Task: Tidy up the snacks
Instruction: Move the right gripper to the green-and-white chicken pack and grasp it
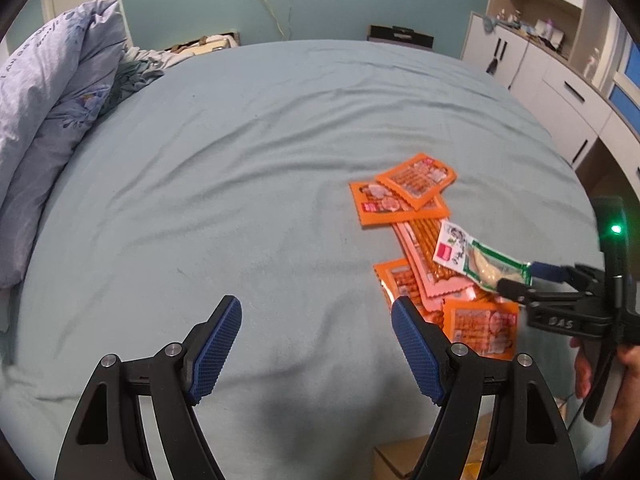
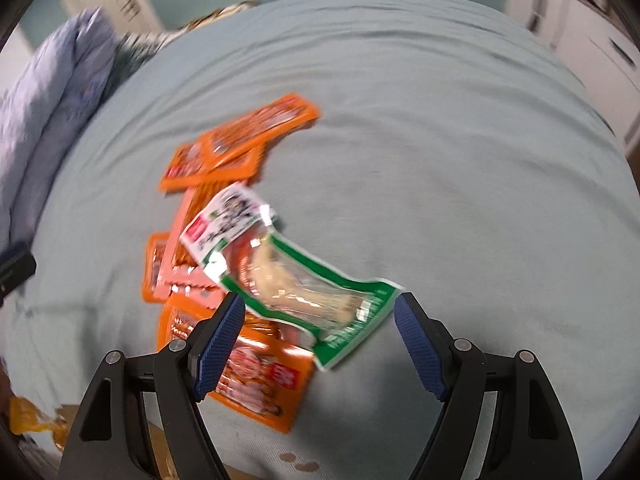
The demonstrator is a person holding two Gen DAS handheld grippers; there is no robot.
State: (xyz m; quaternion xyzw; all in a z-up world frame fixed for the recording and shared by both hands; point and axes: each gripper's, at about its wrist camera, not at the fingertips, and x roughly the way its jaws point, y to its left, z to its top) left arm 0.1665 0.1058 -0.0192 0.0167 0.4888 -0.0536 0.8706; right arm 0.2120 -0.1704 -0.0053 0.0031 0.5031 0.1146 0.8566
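Orange snack packets heaped on bed. Right claw released, straddling green-edged packet for pickup. Left claw released, empty.

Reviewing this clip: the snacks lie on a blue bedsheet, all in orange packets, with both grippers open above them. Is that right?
Not quite. One packet is green and white; it lies on top of the orange packets, as the right wrist view shows. The rest stands: snacks on the blue bedsheet, left gripper and right gripper both open.
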